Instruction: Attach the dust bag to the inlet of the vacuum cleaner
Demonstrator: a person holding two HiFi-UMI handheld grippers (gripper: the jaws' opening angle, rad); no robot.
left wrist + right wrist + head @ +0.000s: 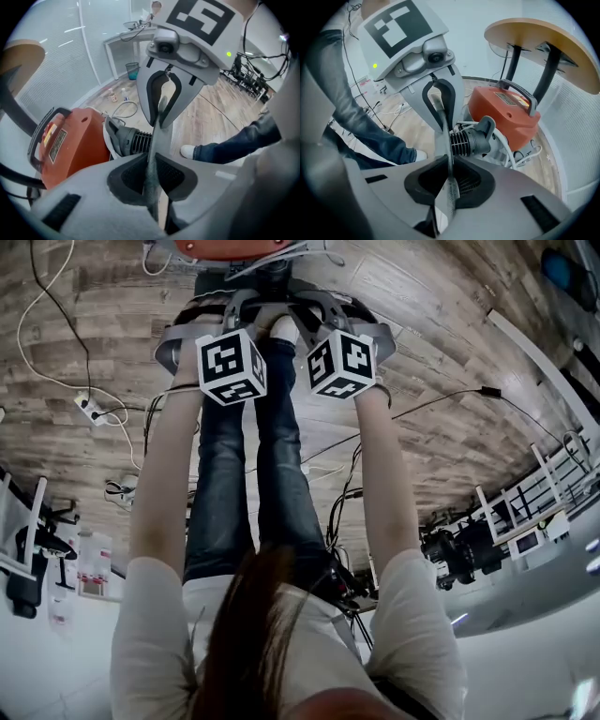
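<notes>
Two grippers (152, 177) (449, 180), one vacuum (506, 117), one bag (158, 140)

Right gripper (450, 171) clamps dust bag (446, 201); orange vacuum cleaner (506, 112) beyond.

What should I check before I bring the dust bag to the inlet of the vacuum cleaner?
1. Left gripper closed on the dust bag: ok.
2. Right gripper closed on the same bag: ok.
3. Inlet in sight ahead of both grippers: ok.
4. Bag opening lined up with the inlet: cannot tell, the bag shows edge-on.
5. Bag seated on the inlet: not ok, the ribbed inlet is bare.
6. Vacuum cleaner resting on the floor: ok.
</notes>
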